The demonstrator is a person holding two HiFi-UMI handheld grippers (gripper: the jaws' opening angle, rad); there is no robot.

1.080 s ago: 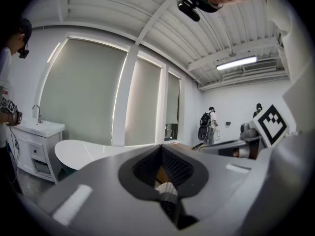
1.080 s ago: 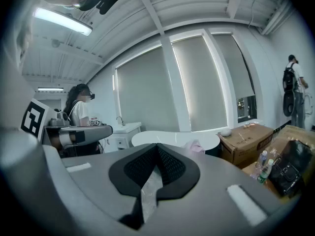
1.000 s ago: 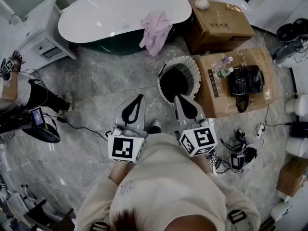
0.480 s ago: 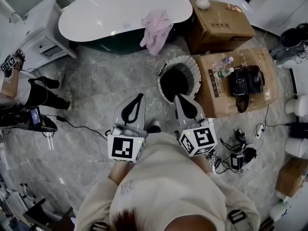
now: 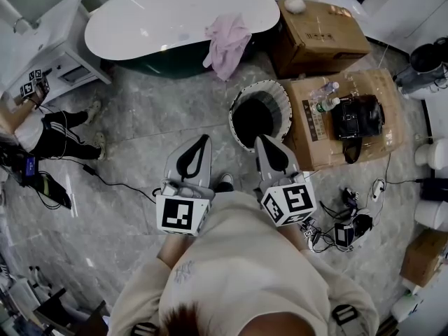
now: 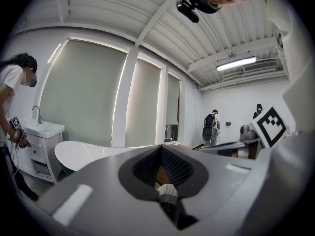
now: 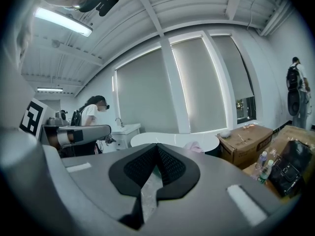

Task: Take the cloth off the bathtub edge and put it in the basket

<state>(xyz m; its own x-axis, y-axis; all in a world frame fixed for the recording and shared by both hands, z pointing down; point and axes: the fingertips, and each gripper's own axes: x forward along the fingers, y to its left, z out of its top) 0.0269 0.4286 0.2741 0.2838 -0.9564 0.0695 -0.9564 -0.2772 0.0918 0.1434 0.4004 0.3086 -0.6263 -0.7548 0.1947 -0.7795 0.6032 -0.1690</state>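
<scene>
A pink cloth (image 5: 227, 44) hangs over the front edge of the white bathtub (image 5: 161, 19) at the top of the head view. In the right gripper view the cloth (image 7: 196, 147) shows small against the tub (image 7: 167, 139). The basket (image 5: 278, 95), white-rimmed and dark inside, stands on the floor between the tub and me. My left gripper (image 5: 204, 139) and right gripper (image 5: 260, 139) are side by side in front of my body, short of the basket. Both are shut and hold nothing. Their jaws meet at the tip in the left gripper view (image 6: 161, 146) and the right gripper view (image 7: 157, 145).
Two cardboard boxes (image 5: 318, 30) (image 5: 318, 145) stand right of the tub and basket; the nearer one carries a black bag (image 5: 357, 117) and bottles (image 5: 323, 100). A white vanity (image 5: 49, 47) and a person (image 5: 42, 128) are at left. Cables (image 5: 119, 184) and gear (image 5: 350, 229) lie on the floor.
The person at the left has shifted and raised a hand toward the vanity. Both grippers, the cloth and the basket have stayed where they were.
</scene>
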